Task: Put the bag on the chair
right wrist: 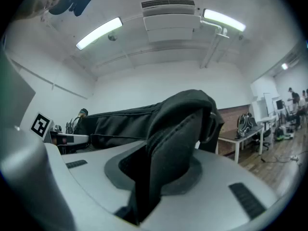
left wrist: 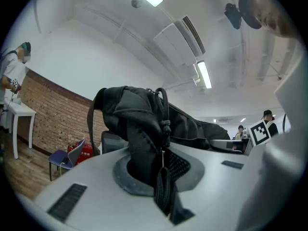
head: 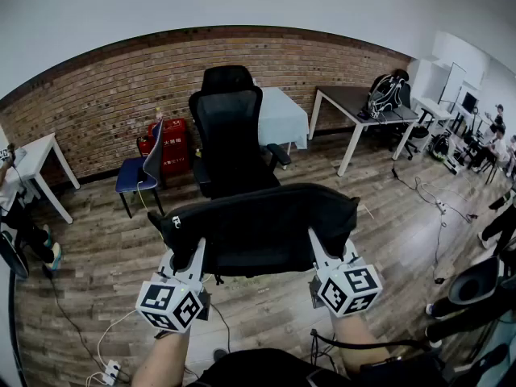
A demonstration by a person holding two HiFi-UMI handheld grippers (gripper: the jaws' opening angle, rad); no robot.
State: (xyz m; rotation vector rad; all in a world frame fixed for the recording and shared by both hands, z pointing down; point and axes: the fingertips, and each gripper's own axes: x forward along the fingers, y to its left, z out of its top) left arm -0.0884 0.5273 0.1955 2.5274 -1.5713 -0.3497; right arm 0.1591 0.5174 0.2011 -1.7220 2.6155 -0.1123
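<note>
1 black bag [head: 258,228]; 2 grippers [head: 185,256] [head: 332,252]

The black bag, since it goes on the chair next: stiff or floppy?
Probably soft: the black bag bunches where the left gripper and right gripper pinch it. Yet it spans between them with little sag, so perhaps padded.

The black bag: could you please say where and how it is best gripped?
By its two ends, coming from the near side, as now: the left tool pinches one end's fabric, the right tool the other. The bag is long and limp, so one central grip would probably let it sag.
</note>
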